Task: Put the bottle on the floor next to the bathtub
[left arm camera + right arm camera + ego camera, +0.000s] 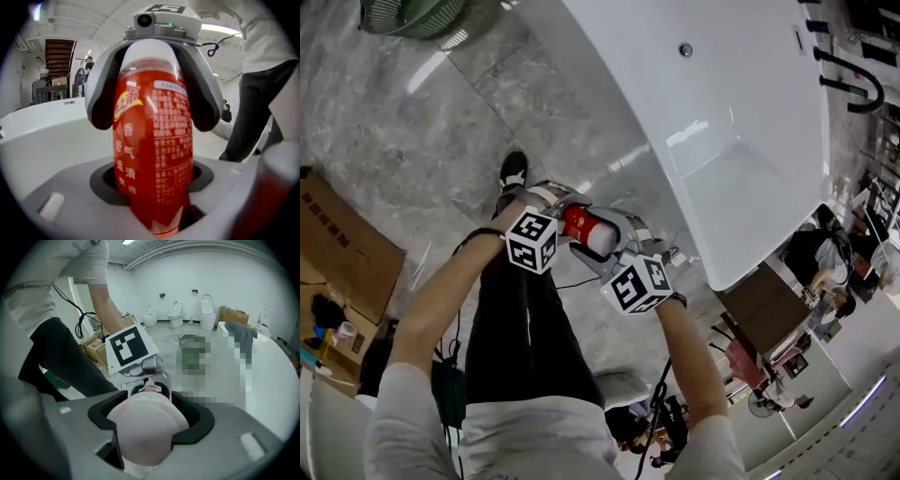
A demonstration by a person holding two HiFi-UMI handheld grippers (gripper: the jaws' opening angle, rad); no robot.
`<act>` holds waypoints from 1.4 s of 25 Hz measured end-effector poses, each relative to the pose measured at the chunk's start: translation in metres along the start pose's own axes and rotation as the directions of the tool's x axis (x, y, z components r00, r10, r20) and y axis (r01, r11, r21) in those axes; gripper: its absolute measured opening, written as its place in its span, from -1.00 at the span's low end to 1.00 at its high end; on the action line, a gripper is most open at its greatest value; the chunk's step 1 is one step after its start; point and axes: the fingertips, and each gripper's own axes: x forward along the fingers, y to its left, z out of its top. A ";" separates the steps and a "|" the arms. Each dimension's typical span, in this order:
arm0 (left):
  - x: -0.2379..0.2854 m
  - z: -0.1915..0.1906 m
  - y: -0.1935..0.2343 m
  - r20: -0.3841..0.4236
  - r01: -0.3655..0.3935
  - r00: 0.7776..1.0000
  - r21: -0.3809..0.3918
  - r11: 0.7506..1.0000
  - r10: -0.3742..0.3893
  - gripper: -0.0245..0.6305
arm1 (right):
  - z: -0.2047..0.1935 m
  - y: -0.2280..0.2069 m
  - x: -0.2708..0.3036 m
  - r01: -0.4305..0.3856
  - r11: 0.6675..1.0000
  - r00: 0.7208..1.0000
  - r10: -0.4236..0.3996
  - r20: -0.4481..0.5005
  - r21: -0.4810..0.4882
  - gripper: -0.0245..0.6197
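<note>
A red bottle (pixel 584 228) with a yellow logo and white print hangs level between my two grippers, over the grey floor (pixel 412 141) beside the white bathtub (pixel 750 112). My left gripper (pixel 565 217) is shut on its neck end; the left gripper view shows the bottle (pixel 154 140) running away from those jaws (pixel 154 213). My right gripper (pixel 607 242) stands open round the other end. Its black pads (pixel 101 108) flank the bottle's sides. In the right gripper view the pale bottom of the bottle (pixel 143 432) fills the gap between the jaws (pixel 145 425).
A flattened cardboard box (pixel 342 239) lies on the floor at the left. A green basket (pixel 412 14) stands at the top left. A black faucet (pixel 853 89) rises by the tub's far side. My shoe (pixel 513 171) is just beyond the grippers. Toilets (pixel 206 310) line the far wall.
</note>
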 end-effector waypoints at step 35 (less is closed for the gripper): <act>-0.053 -0.060 0.031 0.036 -0.154 0.981 -0.469 0.870 0.193 0.10 | -0.181 -0.043 0.029 0.360 0.833 0.871 -0.138 -0.472 0.420 -0.02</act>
